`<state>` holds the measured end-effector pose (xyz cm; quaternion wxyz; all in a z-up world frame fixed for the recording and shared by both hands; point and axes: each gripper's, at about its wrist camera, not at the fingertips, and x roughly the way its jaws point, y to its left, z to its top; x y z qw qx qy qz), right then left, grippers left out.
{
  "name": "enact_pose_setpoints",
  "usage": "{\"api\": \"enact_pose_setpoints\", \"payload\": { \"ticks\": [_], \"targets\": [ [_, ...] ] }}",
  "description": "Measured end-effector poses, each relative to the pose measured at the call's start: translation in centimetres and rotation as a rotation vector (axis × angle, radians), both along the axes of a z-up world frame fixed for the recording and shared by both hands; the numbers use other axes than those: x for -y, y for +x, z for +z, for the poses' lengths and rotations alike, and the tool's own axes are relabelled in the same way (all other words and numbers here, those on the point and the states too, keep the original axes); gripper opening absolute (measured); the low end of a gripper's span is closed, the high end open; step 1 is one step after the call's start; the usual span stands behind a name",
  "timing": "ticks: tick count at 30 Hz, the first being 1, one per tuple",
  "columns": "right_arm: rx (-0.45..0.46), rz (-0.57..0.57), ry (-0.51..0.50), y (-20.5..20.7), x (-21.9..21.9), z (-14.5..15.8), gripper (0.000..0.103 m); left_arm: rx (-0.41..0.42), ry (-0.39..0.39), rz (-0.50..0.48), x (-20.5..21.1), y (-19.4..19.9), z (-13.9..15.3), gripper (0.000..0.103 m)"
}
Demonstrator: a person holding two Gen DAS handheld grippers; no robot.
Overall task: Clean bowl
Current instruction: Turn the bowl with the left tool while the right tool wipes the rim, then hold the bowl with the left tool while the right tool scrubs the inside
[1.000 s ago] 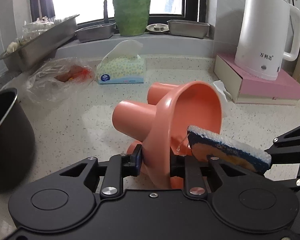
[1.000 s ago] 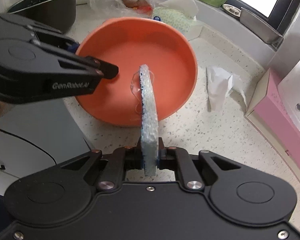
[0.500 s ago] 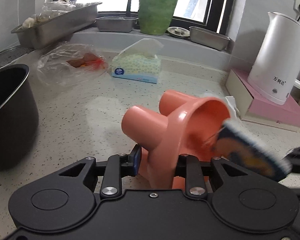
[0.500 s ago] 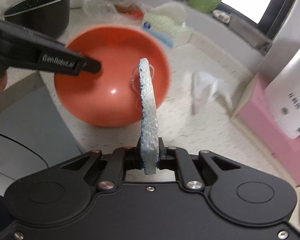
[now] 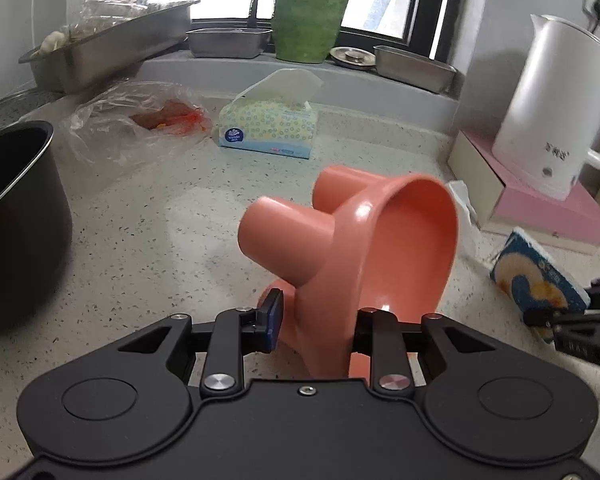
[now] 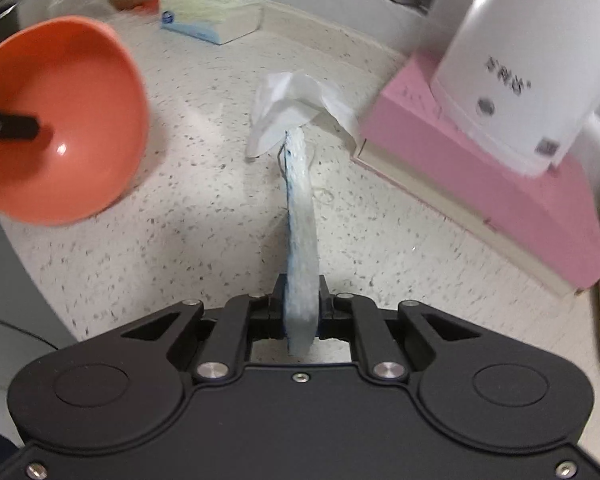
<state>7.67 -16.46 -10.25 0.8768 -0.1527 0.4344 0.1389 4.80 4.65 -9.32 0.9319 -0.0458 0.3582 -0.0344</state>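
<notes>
Orange bowl (rim) in left hand-held gripper

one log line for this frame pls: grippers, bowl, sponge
left gripper: shut on bowl rim, bowl tilted above counter | right gripper: shut on sponge, sponge clear of bowl, beside it

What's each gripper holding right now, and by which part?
The left gripper clamps the orange bowl by its rim, one finger inside and one outside. The right gripper pinches the sponge by its near end, edge-on, away from the bowl.
</notes>
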Motion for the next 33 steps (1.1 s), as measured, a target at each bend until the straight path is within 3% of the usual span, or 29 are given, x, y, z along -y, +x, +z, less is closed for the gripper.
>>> {"api": "enact_pose_setpoints", "payload": {
  "ticks": [4,11,17,21,30,33],
  "targets": [
    [0.018,0.060,-0.015,-0.7,-0.8,0.1,0.012,0.006,-0.004,0.006,-0.1,-0.3,0.1,0.026],
    [0.031,0.142,-0.046,-1.5,-3.0,0.1,0.012,0.038,0.090,-0.042,0.5,-1.6,0.7,0.026],
    [0.052,0.208,-0.034,-2.7,-4.2,1.1,0.012,0.013,0.175,-0.052,2.1,-1.0,0.1,0.027],
    [0.064,0.232,-0.016,-3.4,-4.6,2.2,0.012,0.028,0.151,-0.050,1.9,-1.3,0.8,0.027],
    [0.101,0.311,-0.074,-5.0,-5.2,3.1,0.012,0.017,0.180,-0.049,2.2,-1.8,0.3,0.027],
    [0.105,0.355,-0.079,-5.5,-5.8,3.3,0.012,0.023,0.197,-0.041,2.3,-1.8,0.2,0.018]
  ]
}}
